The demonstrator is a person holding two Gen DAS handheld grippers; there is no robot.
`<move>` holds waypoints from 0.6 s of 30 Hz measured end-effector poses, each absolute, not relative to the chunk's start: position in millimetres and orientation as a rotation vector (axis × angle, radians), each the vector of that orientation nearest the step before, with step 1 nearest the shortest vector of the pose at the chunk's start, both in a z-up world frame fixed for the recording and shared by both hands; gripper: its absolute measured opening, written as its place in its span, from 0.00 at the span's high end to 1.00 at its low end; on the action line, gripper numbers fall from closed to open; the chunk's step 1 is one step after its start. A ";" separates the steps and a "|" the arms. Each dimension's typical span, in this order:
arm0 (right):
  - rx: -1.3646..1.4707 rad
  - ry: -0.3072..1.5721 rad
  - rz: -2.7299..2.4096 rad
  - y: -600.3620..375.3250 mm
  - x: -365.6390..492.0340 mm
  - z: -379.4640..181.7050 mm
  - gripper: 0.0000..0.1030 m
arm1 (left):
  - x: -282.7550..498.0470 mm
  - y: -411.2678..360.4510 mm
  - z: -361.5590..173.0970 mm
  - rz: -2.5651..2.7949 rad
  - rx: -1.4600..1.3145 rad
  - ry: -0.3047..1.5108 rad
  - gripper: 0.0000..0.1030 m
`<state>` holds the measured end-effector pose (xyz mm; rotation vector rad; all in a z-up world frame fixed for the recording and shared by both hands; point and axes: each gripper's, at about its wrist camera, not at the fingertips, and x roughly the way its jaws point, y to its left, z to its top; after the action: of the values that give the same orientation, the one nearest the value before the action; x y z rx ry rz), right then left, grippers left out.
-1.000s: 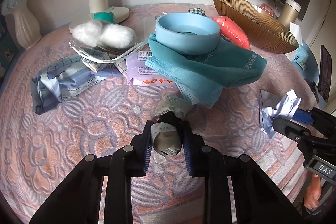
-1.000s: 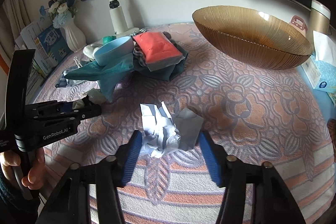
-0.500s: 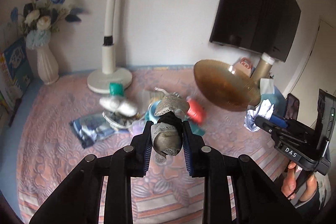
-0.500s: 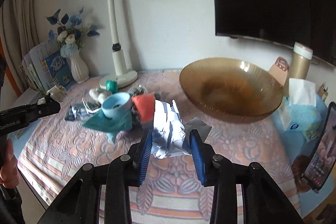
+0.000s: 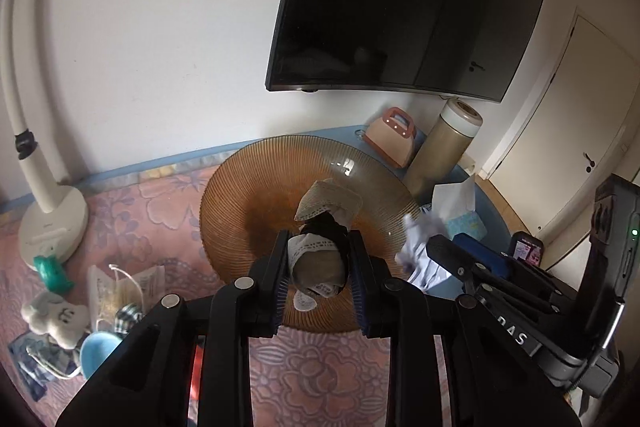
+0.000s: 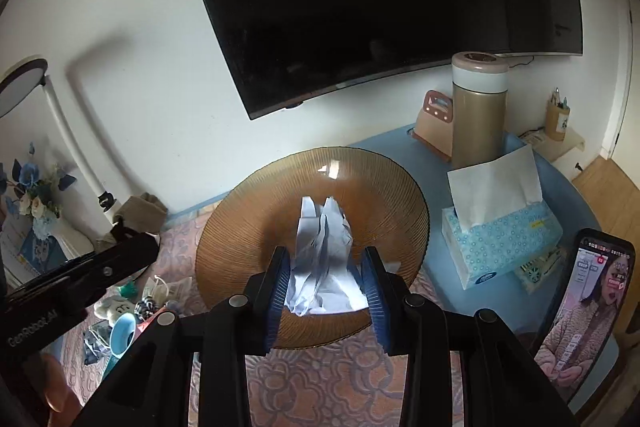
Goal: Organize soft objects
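Note:
My left gripper (image 5: 319,267) hovers over the amber ribbed glass bowl (image 5: 248,195) with a beige, lace-trimmed cloth bundle (image 5: 320,263) between its pads. Its jaws are opening, but the pads still touch the bundle. In the right wrist view my right gripper (image 6: 326,279) is shut on a crumpled pale blue cloth (image 6: 324,259), also above the bowl (image 6: 240,227). The left wrist view shows the right gripper (image 5: 440,247) at the bowl's right rim. From the right wrist camera, the left gripper (image 6: 132,247) appears at the left with its bundle (image 6: 140,207).
A lamp base (image 5: 52,227) stands at the left. A tall flask (image 6: 478,115), a tissue box (image 6: 500,239) and a phone (image 6: 580,307) sit to the right of the bowl. A blue cup (image 5: 98,347), a plush toy (image 5: 56,315) and other soft items lie lower left.
Both grippers have risen off the patterned tablecloth and swung right over the amber bowl, each carrying its cloth. The right gripper closed on the pale blue cloth.

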<state>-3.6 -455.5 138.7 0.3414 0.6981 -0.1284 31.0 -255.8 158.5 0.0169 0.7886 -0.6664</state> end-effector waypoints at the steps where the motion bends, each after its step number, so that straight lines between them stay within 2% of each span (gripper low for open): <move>1: 0.342 0.697 -0.123 -459.4 -1.4 137.5 0.65 | 37.0 -262.5 152.4 -0.665 0.017 0.796 0.58; 2: 0.340 0.697 -0.115 -461.8 1.7 137.1 0.65 | 42.1 -269.2 148.7 -0.659 0.017 0.798 0.53; 4: 0.327 0.696 -0.123 -467.0 5.2 136.9 0.58 | 49.6 -277.6 144.2 -0.625 0.031 0.792 0.33; 6: 0.314 0.695 -0.143 -470.2 1.4 137.9 0.56 | 52.6 -275.3 143.4 -0.590 0.025 0.785 0.31; 10: 0.304 0.666 -0.142 -465.6 -18.7 140.4 0.29 | 41.8 -245.2 156.0 -0.602 -0.051 0.769 0.30; 15: 0.316 0.625 -0.049 -438.9 -44.2 145.0 0.15 | 2.7 -187.2 189.8 -0.576 -0.078 0.671 0.19; 18: 0.330 0.604 0.014 -416.2 -60.3 141.3 0.08 | -27.6 -141.8 206.2 -0.521 -0.087 0.600 0.19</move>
<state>-60.3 -416.2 141.3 0.3303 0.6042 0.0137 -27.6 -141.8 206.2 -0.0873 0.6002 -0.5207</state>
